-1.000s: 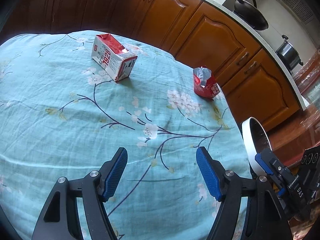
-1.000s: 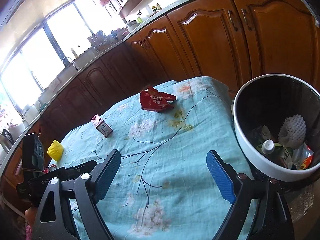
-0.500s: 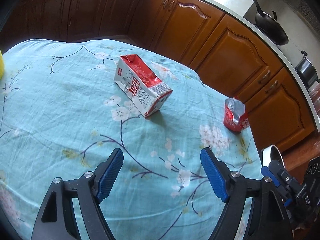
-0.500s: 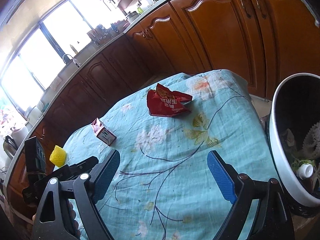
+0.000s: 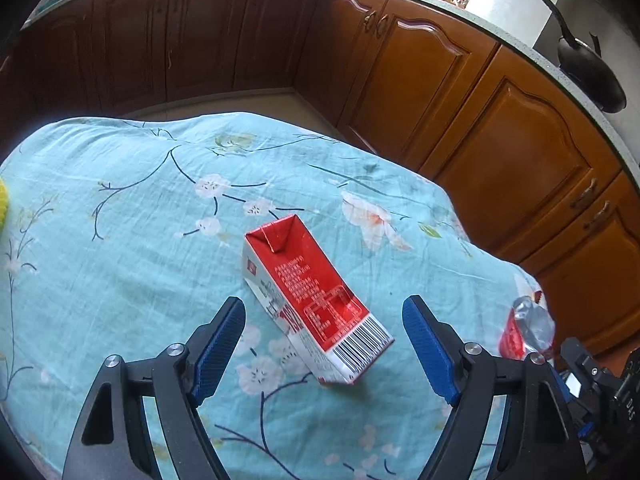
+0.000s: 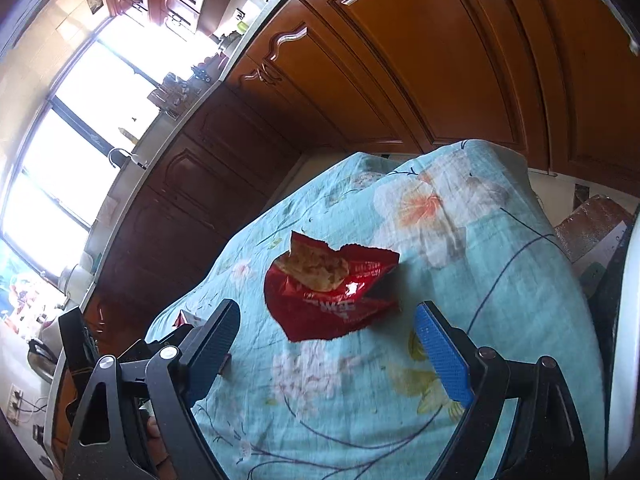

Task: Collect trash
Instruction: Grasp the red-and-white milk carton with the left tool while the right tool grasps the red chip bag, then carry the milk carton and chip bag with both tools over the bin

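Observation:
A red and white milk carton (image 5: 316, 300) lies on its side on the blue floral tablecloth (image 5: 120, 240). My left gripper (image 5: 324, 344) is open, its blue pads either side of the carton's near end, not touching it. A torn red snack bag (image 6: 332, 288) lies on the cloth in the right wrist view. My right gripper (image 6: 328, 340) is open just short of the bag, its near edge between the pads. The bag also shows at the right in the left wrist view (image 5: 524, 332). The trash bin's white rim (image 6: 624, 320) is at the far right.
Brown wooden cabinets (image 5: 460, 92) curve around the table's far side. A black wok (image 5: 588, 72) sits on the counter. A yellow object (image 5: 3, 204) lies at the cloth's left edge. The other gripper's body (image 5: 600, 380) is at the lower right.
Both grippers have moved forward. The carton now lies between the left pads. The snack bag is now close in front of the right pads, and the bin has slid almost out of view.

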Tool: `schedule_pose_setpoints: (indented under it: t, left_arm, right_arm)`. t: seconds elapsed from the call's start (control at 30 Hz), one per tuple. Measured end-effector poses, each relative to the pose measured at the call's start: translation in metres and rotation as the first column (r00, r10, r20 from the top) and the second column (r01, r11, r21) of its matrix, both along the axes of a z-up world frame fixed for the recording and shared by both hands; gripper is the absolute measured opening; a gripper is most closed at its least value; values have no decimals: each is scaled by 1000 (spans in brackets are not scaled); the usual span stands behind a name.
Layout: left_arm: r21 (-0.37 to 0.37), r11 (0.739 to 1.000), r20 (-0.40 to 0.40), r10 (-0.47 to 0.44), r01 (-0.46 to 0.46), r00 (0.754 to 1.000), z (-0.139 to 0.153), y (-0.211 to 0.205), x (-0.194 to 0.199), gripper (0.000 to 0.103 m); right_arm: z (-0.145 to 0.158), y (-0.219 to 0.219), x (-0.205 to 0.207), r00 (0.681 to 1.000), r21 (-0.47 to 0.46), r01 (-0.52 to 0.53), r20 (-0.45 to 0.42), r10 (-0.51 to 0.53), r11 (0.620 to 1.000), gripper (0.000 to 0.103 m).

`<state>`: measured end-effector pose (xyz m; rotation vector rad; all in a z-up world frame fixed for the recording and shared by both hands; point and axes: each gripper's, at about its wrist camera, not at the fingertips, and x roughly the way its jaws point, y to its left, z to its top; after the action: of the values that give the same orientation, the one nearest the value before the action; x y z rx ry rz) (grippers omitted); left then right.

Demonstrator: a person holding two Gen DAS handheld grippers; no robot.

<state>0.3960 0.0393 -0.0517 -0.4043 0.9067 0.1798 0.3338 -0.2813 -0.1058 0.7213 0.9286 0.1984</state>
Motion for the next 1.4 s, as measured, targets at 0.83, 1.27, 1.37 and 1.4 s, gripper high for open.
schedule_pose_setpoints:
  t: [0.83,1.27,1.37,1.4]
  left_arm:
    - [-40,931,102,-357,362,929,9,-63,-91,31]
    - [-65,857,125,-502,512,856,30,-111,-156,31]
    - [-57,842,124,-528,537,840,31,-126,-166,31]
    - [-54,836,123,-537,546,835,32,-131,-169,31]
  right_arm:
    - [19,6,-78,994,-95,-102,35,106,990,42]
    - [49,-27,-162,995,-118,-44,81,53,992,42]
    - [50,-38,-178,996,-116,-17,83,27,993,42]
    - [51,-40,-182,996,-117,-7,84,17,993,42]
